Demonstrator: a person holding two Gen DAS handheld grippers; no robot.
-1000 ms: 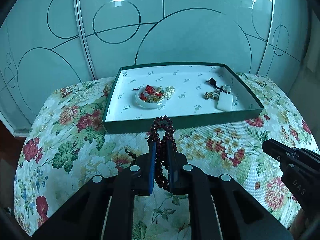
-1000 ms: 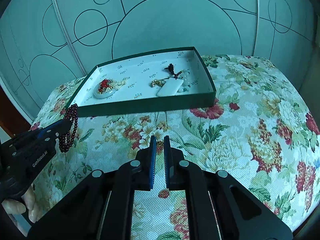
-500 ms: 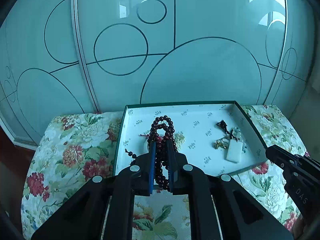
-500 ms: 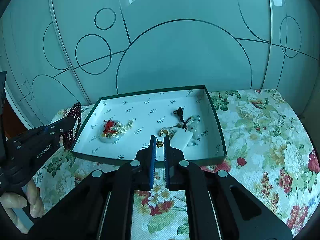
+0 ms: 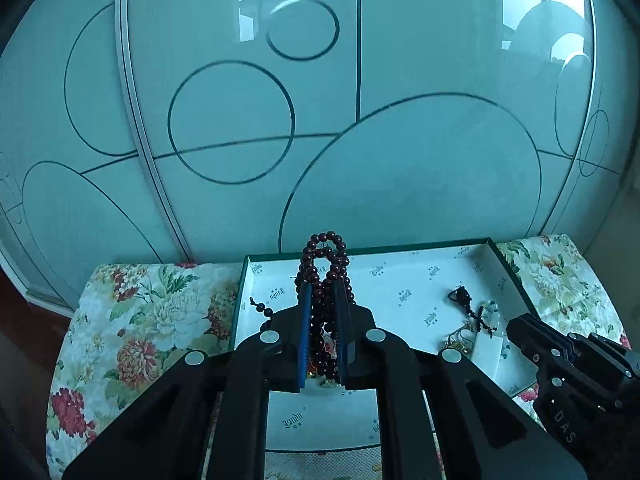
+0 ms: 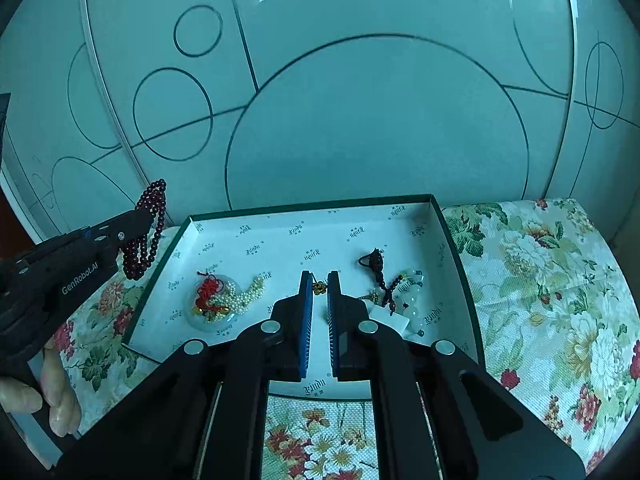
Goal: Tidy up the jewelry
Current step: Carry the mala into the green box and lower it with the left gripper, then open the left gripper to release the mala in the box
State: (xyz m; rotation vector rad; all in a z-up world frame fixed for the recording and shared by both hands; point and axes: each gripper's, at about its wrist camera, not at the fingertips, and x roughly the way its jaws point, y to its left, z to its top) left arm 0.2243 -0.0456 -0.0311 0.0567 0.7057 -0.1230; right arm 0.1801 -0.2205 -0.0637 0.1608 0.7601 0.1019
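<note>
Jewelry hangs in your left gripper, a coil of dark red beads pinched between its two blue-padded fingers, loops standing above the fingertips and strands trailing below. You carry it by the bundle's middle, probably so the whole strand travels together and nothing drags over the floral cloth. From the left wrist view the beads line up with the left half of the green tray; the right wrist view places them near the tray's left wall, so whether they are over the lining cannot be told.

Your right gripper waits above the tray's near side, fingers close together with a narrow gap showing and nothing visibly held between them.

Inside the white-lined tray, a clear round dish with red cord, gold bits and a spill of small pearls sits to the left. A dark knotted cord, pale beads and a white slab pendant cluster against the right side. The lining between these groups lies bare, a likely spot for the strand.
</note>
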